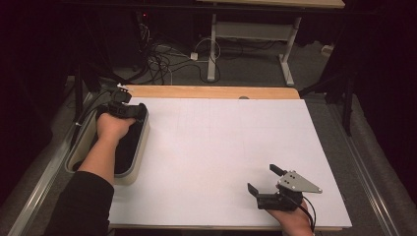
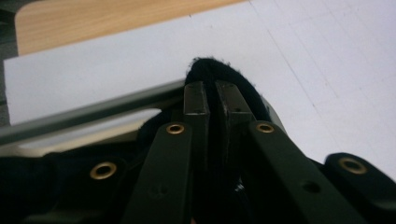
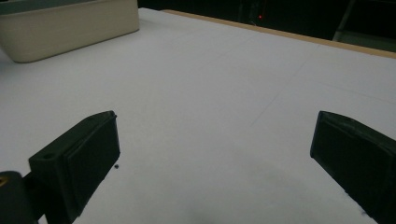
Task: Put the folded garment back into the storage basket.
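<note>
One beige bin (image 1: 140, 147) with black cloth (image 2: 219, 74), left gripper (image 2: 211, 95) pinching it.

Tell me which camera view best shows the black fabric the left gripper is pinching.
The left gripper view: the black fuzzy fabric sits close up between the shut fingers. The high view shows dark cloth in the cream oblong bin; the right gripper view shows the bin's wall.

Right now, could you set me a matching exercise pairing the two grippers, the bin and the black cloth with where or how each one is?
Things:
1. left gripper
2. right gripper
3. bin
4. cloth

States:
A. cream, at the table's left edge
B. open above the bare white sheet
C. pinched between two jaws
D. shut, at the bin's far end

Pairs: 1-D, 2-B, 3-A, 4-C
</note>
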{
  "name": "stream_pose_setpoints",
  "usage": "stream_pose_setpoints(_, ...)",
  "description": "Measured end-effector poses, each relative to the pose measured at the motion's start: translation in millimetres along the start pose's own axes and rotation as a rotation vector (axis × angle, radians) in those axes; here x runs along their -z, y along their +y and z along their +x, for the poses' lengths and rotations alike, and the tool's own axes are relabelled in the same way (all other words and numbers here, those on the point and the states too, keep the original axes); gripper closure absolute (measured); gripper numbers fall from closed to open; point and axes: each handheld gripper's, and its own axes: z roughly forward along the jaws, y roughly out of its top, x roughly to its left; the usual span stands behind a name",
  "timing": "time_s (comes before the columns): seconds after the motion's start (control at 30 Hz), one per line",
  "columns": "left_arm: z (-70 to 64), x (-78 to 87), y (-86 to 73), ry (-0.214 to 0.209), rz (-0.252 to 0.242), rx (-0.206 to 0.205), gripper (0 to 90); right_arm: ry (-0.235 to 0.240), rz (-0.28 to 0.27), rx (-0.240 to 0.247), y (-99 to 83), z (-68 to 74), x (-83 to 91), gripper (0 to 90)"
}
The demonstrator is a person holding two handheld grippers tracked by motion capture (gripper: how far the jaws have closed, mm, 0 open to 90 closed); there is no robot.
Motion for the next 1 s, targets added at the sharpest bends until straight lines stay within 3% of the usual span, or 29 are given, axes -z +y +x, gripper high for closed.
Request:
stream_pose_setpoints(0.1,-1.6,-9.1,-2.1,0.010,0.043,-0.009,82.0,0.000,0.000,0.001,0.4,0.7,0.1,1.8)
stream_pose_setpoints(0.37,0.8,-16.8,-5.1,0.012,0.049,-0.013,81.5,0.005,0.004,-0.001,-0.3,0.3,-1.0,1.8)
stream_pose_setpoints(0.5,2.4,-5.3,-6.1,0.012,0.005,-0.019,74.7,0.004,0.004,-0.002,-0.6,-0.4,-0.7,1.8)
stream_pose_setpoints(0.63,7.8,12.7,-10.2,-0.004,-0.025,0.000,59.4,0.005,0.007,-0.007,-1.2,-2.0,-1.0,1.6)
stream_pose_setpoints(0.8,14.9,31.0,-22.6,0.002,-0.036,0.031,44.6,0.009,0.018,0.009,-2.3,-6.0,-4.2,1.5)
stream_pose_setpoints(1.0,17.2,39.2,-40.5,-0.004,-0.018,0.058,36.7,0.004,0.033,0.024,-3.0,-12.2,-1.2,1.5)
